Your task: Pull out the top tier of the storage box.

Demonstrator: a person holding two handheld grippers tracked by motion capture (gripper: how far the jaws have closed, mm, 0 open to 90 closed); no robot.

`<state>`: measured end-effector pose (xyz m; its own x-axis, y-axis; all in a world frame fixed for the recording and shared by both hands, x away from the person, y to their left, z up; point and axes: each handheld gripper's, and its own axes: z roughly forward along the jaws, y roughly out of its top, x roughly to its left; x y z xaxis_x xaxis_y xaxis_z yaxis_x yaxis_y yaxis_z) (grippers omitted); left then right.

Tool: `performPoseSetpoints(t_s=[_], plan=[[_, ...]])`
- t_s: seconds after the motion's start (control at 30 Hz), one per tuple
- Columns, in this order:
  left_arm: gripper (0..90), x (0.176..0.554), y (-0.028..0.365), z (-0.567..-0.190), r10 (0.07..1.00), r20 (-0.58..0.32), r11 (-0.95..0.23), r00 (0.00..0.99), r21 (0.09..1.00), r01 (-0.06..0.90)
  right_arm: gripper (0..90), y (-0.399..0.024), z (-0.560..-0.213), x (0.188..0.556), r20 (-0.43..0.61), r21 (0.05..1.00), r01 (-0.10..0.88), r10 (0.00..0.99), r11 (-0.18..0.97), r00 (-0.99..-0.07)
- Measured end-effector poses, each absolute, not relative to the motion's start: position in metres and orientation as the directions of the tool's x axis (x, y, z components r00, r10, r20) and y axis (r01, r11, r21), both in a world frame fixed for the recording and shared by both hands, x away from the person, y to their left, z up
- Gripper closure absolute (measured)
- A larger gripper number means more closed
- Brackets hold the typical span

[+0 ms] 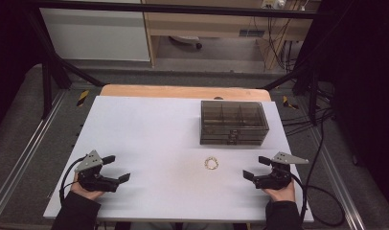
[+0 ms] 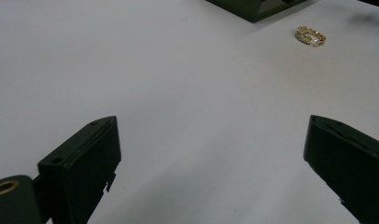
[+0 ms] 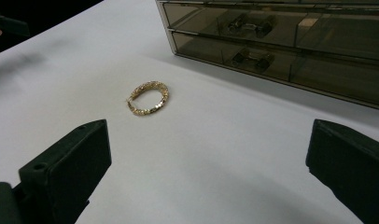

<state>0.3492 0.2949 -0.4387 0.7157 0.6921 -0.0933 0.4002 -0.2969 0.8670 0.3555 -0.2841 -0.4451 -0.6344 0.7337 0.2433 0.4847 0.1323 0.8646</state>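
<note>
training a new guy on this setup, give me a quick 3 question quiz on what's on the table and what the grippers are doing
1. True or false: the gold ring lies inside the drawer box.
2. Which gripper is nearer the ring: A) left gripper B) right gripper?
3. How do the jaws of both grippers stand, and is anything between them?

Key:
1. False. The ring lies on the bare white table, in front of the box and apart from it.
2. B.
3. Both stand wide open with nothing between them.
</note>
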Motion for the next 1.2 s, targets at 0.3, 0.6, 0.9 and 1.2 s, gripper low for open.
performPoseSetpoints(t_s=[0.3, 0.6, 0.9, 1.2], plan=[[3.8, 0.3498, 0.2951, -0.4384, 0.697, -0.093, -0.295, 0.711, 0.866, 0.403, 0.5, -0.2843, -0.444, 0.355, 0.239, 0.868, 0.48, 0.739, 0.128, -0.63], [3.8, 0.3501, 0.2958, -0.438, 0.702, -0.097, -0.29, 0.706, 0.866, 0.407, 0.6, -0.2834, -0.441, 0.3547, 0.221, 0.873, 0.468, 0.741, 0.139, -0.634], [3.8, 0.3502, 0.2965, -0.4386, 0.704, -0.096, -0.291, 0.704, 0.865, 0.408, 0.5, -0.2803, -0.4387, 0.3554, 0.195, 0.875, 0.456, 0.745, 0.162, -0.638], [3.8, 0.3502, 0.2964, -0.4389, 0.703, -0.097, -0.291, 0.704, 0.865, 0.409, 0.5, -0.276, -0.435, 0.3549, 0.167, 0.881, 0.437, 0.746, 0.181, -0.644]])
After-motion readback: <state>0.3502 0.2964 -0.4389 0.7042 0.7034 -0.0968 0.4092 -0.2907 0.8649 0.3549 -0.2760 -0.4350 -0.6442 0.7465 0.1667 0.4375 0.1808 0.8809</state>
